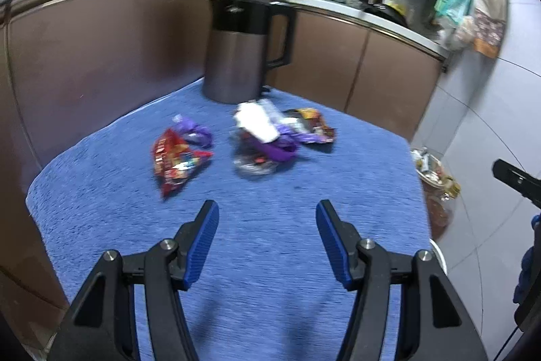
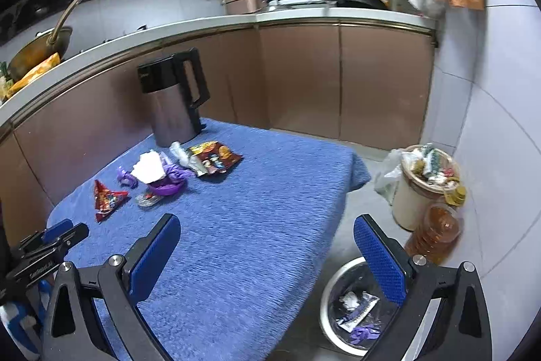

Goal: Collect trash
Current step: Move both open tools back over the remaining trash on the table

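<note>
My left gripper [image 1: 267, 239] hangs over the blue tabletop [image 1: 304, 259], jaws wide apart with nothing in them. My right gripper [image 2: 267, 263] is empty too, jaws spread. The wrappers [image 1: 270, 134] lie in a small heap by the kettle [image 1: 243, 53]. The bin [image 2: 358, 307] sits on the floor beside the tabletop

Your blue-padded black left gripper [image 1: 267, 208] over the blue textured cloth [image 1: 270, 259], red wrapper [image 1: 172, 164] left of the purple-and-white heap [image 1: 263, 137], silver kettle [image 1: 236, 56] with black top behind it, brown cabinets [image 1: 338, 56] beyond.
</note>
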A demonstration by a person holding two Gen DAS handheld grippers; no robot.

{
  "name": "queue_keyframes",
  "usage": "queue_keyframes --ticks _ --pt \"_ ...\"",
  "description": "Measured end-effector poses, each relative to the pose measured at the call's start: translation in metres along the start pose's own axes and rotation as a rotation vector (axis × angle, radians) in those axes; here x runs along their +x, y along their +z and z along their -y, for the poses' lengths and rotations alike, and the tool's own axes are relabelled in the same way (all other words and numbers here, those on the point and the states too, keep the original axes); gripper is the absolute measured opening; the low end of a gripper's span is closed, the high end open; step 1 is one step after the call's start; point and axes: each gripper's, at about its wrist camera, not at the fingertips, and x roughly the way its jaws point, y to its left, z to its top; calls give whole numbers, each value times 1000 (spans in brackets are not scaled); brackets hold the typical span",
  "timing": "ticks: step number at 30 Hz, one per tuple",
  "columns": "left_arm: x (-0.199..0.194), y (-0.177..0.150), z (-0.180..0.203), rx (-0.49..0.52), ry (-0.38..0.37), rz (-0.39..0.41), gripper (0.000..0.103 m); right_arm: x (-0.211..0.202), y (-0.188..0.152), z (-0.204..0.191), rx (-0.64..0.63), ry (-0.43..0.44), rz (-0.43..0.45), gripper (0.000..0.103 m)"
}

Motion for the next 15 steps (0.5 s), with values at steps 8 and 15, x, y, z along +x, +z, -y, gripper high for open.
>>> queue_keyframes --ticks 8,15 --pt "27 1 -62 -93 73 -54 58 49 12 -34 -70 85 -71 103" --pt "52 14 -93 -109 104 -62 58 103 25 -68 -119 195 -136 99"
